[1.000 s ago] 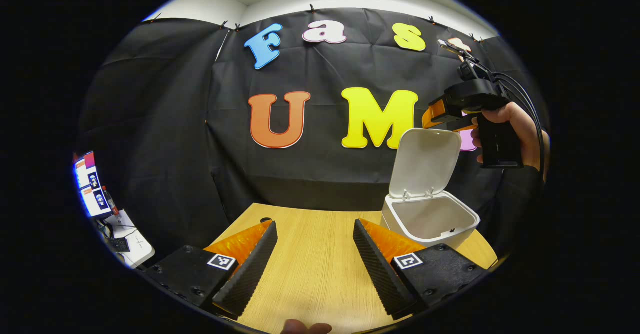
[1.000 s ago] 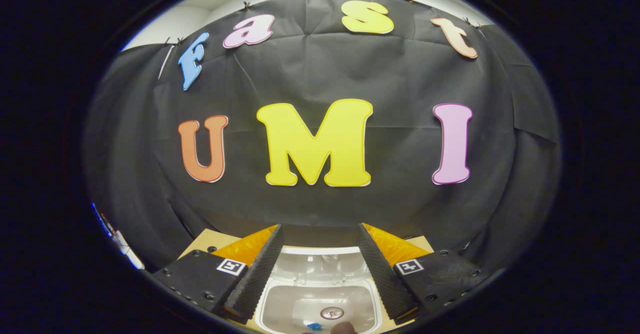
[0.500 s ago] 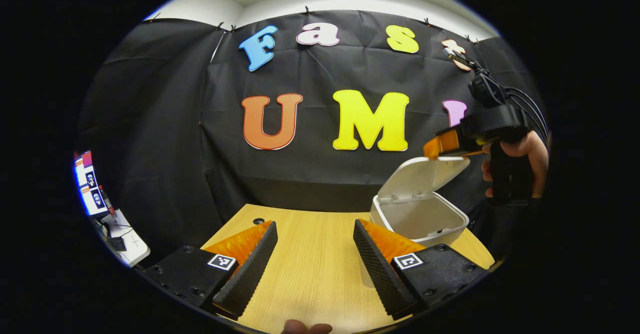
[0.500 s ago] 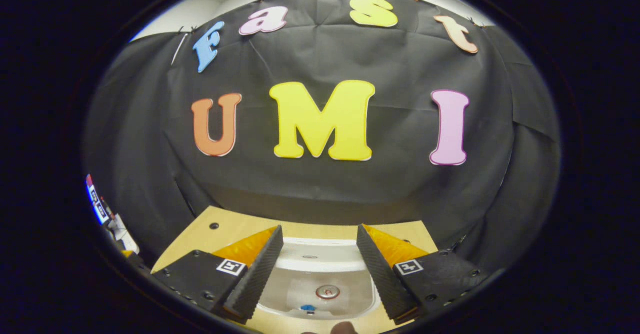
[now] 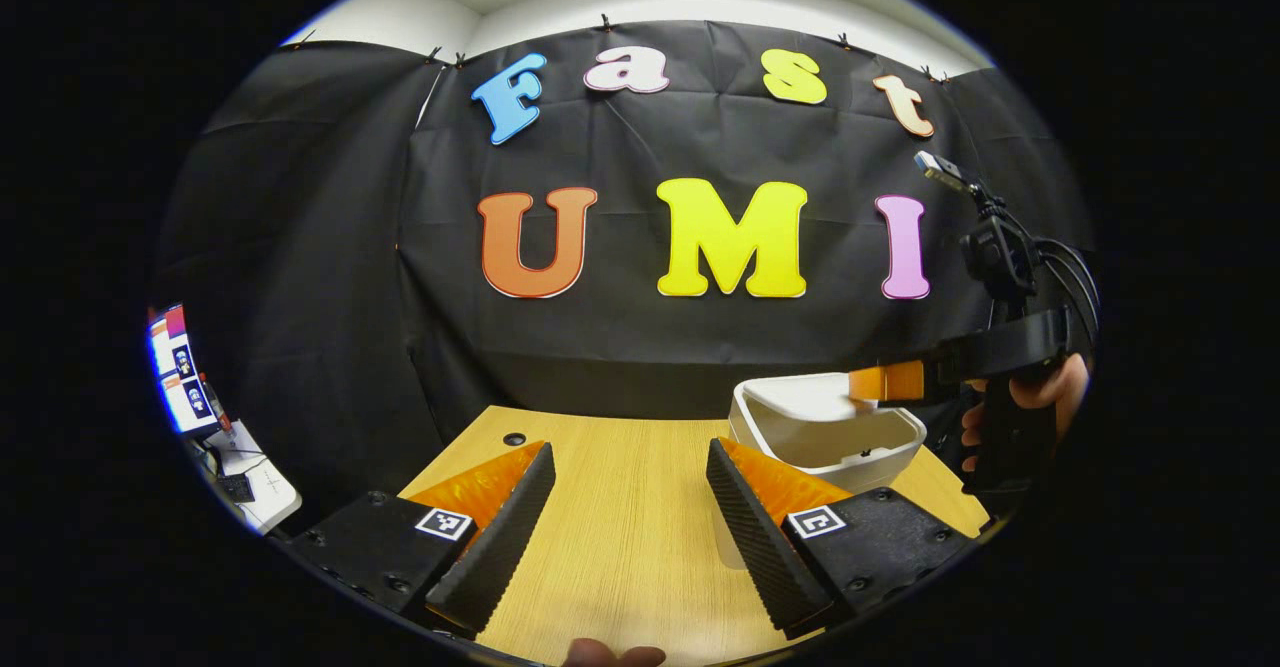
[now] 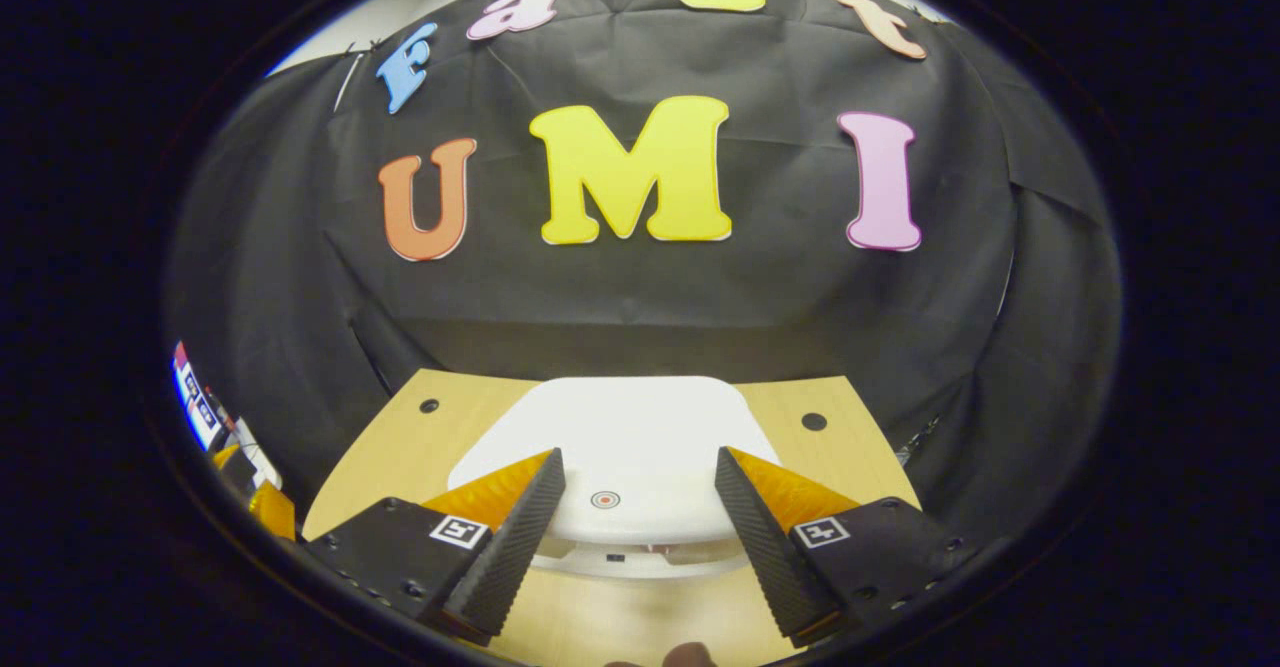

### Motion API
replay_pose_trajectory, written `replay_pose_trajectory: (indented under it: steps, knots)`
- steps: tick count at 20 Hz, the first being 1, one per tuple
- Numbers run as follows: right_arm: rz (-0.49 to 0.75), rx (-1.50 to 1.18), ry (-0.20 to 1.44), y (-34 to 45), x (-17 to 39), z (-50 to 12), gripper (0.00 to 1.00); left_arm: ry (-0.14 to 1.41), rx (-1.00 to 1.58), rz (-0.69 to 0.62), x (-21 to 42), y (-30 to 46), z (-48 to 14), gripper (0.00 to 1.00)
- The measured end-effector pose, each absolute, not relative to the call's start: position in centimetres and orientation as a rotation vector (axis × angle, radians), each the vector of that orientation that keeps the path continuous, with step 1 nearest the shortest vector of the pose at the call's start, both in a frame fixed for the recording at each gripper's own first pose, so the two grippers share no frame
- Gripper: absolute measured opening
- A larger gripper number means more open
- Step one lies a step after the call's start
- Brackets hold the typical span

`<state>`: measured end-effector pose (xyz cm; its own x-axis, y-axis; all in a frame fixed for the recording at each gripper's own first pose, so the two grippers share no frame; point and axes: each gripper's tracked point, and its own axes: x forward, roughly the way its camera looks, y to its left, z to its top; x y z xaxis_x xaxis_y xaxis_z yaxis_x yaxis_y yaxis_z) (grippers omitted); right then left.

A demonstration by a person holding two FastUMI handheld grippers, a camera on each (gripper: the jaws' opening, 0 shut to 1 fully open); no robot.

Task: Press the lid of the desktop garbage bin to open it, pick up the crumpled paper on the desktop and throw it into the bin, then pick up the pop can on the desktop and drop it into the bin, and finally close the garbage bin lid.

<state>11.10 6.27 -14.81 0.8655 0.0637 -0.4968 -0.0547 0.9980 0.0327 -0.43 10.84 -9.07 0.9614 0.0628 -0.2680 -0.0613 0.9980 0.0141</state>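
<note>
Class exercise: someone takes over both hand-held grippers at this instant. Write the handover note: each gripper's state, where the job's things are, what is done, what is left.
Left hand-held gripper: open, holding nothing, above the wooden desktop.
Right hand-held gripper: open, holding nothing, pressing down on the lid of the white bin.
The lid is nearly flat, with a thin gap at its front edge. Whether paper and can are inside can't be told.
Left: press the lid fully shut, then withdraw.

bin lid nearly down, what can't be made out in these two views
- Inside of the bin: the lid covers it in the right gripper view, so paper and can are hidden.
- Whether the lid has latched: a thin gap at its front edge is partly behind the right gripper.
- Contact between the right gripper and the lid: blurred in the left gripper view.
</note>
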Motion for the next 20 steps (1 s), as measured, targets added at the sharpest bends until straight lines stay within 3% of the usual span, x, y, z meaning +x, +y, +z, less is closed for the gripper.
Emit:
replay_pose_trajectory:
  steps: [20]
  knots:
    - [0.042,-0.017,0.568,6.5,9.6,-18.1,0.96,0.27,0.004,0.054,-1.2,9.4,-11.0,0.98]
